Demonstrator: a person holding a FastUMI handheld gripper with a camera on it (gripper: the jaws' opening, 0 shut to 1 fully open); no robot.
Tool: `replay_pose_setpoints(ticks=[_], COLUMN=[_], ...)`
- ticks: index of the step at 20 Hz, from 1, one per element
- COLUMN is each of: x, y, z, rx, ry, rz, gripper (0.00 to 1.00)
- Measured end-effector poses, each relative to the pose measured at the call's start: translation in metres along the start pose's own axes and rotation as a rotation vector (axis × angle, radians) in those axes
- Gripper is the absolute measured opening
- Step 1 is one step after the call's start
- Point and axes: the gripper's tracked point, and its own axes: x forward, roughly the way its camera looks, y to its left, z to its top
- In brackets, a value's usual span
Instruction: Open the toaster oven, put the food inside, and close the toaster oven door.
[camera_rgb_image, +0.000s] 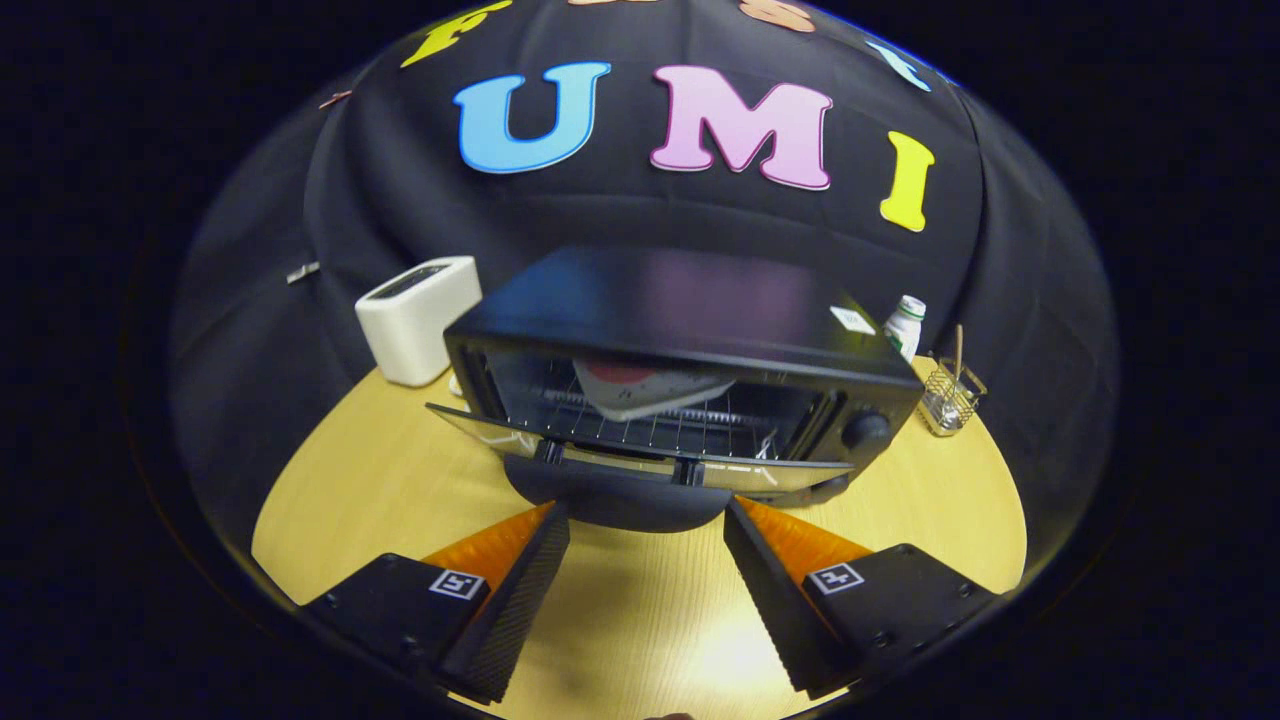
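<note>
Looking along my gripper (647, 515), I see its fingers spread wide, holding nothing, tips at the door handle (615, 500) of the toaster oven (690, 330). Its door (640, 455) hangs open; what looks like food on a plate (650, 388) sits on the rack inside, upon the wooden table (640, 620).

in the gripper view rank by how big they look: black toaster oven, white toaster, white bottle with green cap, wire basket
1. black toaster oven, door open beyond the open gripper
2. white slot toaster
3. and 4. white bottle with green cap and small wire basket look alike; the oven hides part of the bottle, so no ranking.
</note>
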Motion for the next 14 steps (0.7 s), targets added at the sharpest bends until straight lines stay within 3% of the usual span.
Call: replay_pose_setpoints(ticks=[4, 8, 14], x=[-0.039, -0.095, -0.155], y=[-0.012, -0.037, -0.094], z=[0.075, 0.114, 0.125], rx=[-0.001, 0.005, -0.011], ry=[-0.177, -0.337, -0.426], rz=[-0.015, -0.034, -0.096], gripper=[1.0, 0.99, 0.99])
